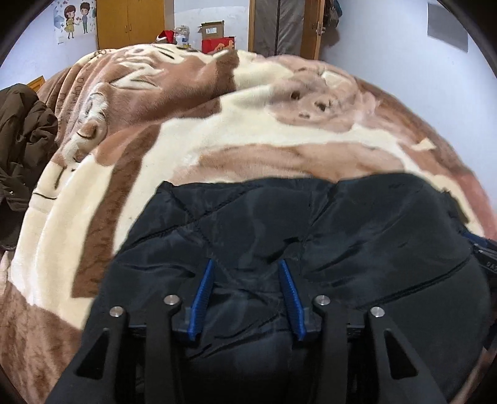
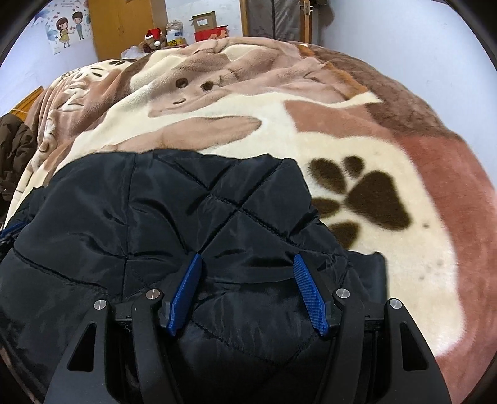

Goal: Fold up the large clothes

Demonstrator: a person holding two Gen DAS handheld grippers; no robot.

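Observation:
A black quilted jacket (image 1: 310, 236) lies folded on the bed at the near edge; it also shows in the right wrist view (image 2: 161, 211). My left gripper (image 1: 247, 264) is open, its blue fingers (image 1: 203, 292) spread just above the jacket's left half with fabric between them. My right gripper (image 2: 247, 259) is open, its blue fingers (image 2: 310, 292) spread over the jacket's right half. Neither gripper pinches the fabric. A bit of the right gripper (image 1: 486, 254) shows at the jacket's right edge in the left wrist view.
A brown and cream plush blanket (image 1: 217, 130) with paw prints (image 2: 369, 199) covers the bed. A dark brown coat (image 1: 21, 146) is heaped at the left edge. Boxes (image 1: 214, 37), a wardrobe (image 1: 130, 21) and a door stand behind the bed.

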